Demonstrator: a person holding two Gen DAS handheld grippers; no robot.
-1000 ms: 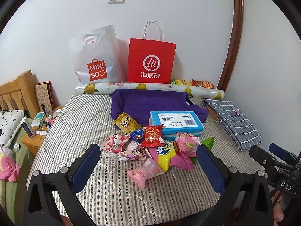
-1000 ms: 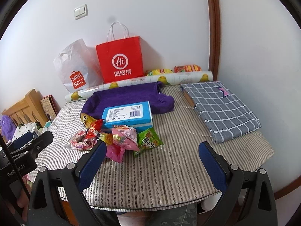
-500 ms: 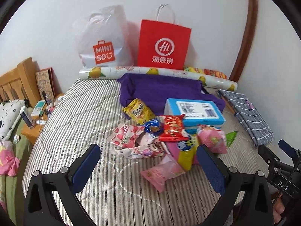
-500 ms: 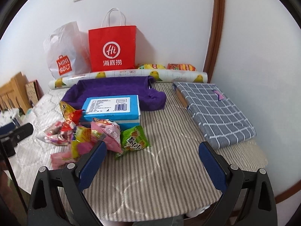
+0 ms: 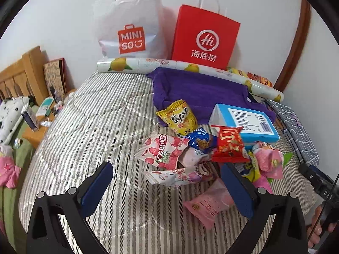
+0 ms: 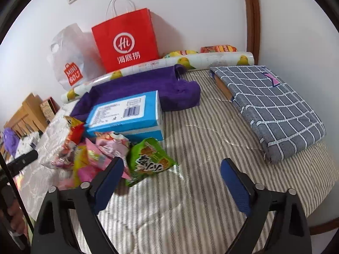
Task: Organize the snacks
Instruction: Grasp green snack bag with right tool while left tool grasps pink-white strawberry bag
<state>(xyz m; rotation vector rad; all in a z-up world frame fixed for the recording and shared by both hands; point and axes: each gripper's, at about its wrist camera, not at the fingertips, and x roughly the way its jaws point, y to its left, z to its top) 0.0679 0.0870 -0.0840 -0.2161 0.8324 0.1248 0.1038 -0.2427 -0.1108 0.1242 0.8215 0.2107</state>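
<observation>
Half hidden behind the lemon-printed roll (image 5: 148,64): two snack packets against the wall, print too small to read. Buried in the snack pile (image 5: 203,154) on the striped mattress (image 5: 101,127): a blue packet and a yellow one, mostly covered by neighbours. Lay crinkled and glossy, all foil and plastic: yellow chip bag (image 5: 178,117) partly on the purple towel (image 5: 201,89), strawberry-printed pouch (image 5: 162,151), red packet (image 5: 229,144) leaning on the blue box (image 5: 245,122), flat pink sachet (image 5: 208,206) nearest the camera, green packet (image 6: 148,162) at the pile's right edge. Cut off at the left frame edge: wooden headboard and cluttered nightstand. Stood stiff and upright against the wall: red paper bag (image 5: 204,38); slumped beside it, white plastic bag (image 5: 129,25). Folded flat at the mattress's right side: grey checked cloth (image 6: 273,105), soft weave. Left gripper (image 5: 167,182) spread wide and empty above the near side of the pile; right gripper (image 6: 171,180) likewise spread wide and empty, left finger just by the green packet
</observation>
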